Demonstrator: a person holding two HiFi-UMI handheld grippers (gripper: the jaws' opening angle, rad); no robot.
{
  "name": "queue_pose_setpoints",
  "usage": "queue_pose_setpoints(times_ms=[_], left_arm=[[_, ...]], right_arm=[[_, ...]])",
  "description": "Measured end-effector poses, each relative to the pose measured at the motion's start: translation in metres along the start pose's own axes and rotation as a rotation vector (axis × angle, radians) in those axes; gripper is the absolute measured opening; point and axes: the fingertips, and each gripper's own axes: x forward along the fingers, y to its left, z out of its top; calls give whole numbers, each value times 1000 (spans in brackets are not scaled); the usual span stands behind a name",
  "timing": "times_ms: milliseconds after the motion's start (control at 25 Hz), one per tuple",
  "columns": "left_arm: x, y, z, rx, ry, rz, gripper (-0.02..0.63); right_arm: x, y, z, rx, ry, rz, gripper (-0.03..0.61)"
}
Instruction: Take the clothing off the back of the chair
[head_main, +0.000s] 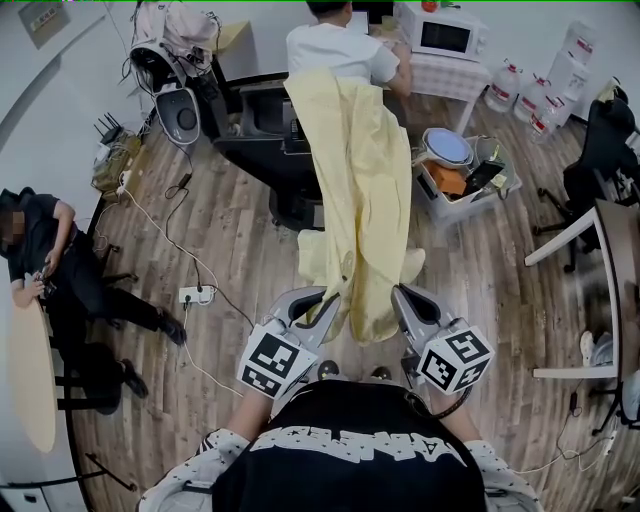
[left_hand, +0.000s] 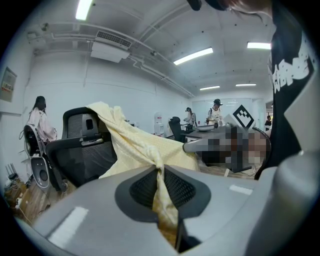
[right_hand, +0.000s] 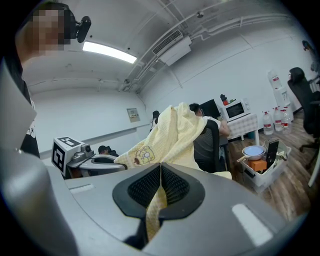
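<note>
Yellow garment (head_main: 360, 180) on chair (head_main: 255, 120) | person (head_main: 338, 50) behind | crate (head_main: 452, 208) rt

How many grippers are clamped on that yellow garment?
2. The left gripper clamps the yellow garment at its near left edge; the right gripper, at its near right edge. No others visible.

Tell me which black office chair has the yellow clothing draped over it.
The middle chair, straight ahead; the yellow clothing hangs down from its back. The chair at the right has none.
</note>
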Motion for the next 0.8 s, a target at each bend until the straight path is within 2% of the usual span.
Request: queue_pose_setpoints(times_ms=[800], left_arm=[[4,-15,0,-5,2,-36,25]], right_arm=[[-6,-1,-4,8,12,-3,18]])
